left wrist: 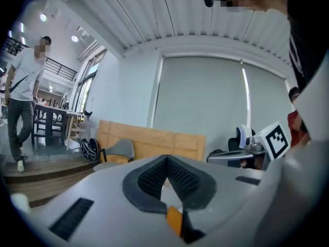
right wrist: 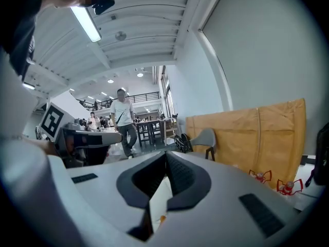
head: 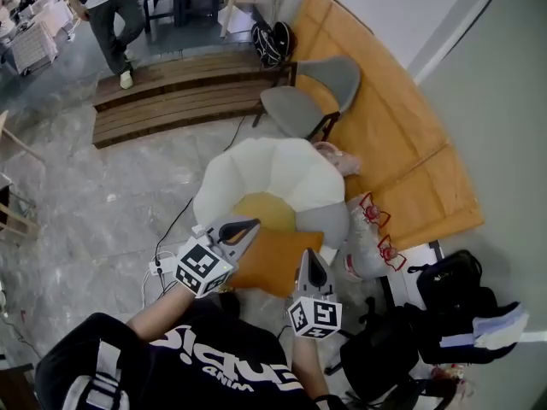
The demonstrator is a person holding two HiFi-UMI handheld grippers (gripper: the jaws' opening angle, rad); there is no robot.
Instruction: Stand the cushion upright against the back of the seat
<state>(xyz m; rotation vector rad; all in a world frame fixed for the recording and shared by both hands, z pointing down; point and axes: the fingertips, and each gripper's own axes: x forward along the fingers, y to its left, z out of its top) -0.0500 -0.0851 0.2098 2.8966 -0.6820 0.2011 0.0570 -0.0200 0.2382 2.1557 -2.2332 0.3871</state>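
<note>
At seat (head: 275, 162) front: cushion (head: 275, 263) pinched btwn L tongs (head: 246, 228), R tongs (head: 312, 258).

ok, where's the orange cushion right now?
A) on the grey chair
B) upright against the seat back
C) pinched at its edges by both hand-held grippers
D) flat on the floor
C: the orange cushion sits between the left hand-held gripper and the right hand-held gripper, each shut on an edge, at the front of the white seat.
</note>
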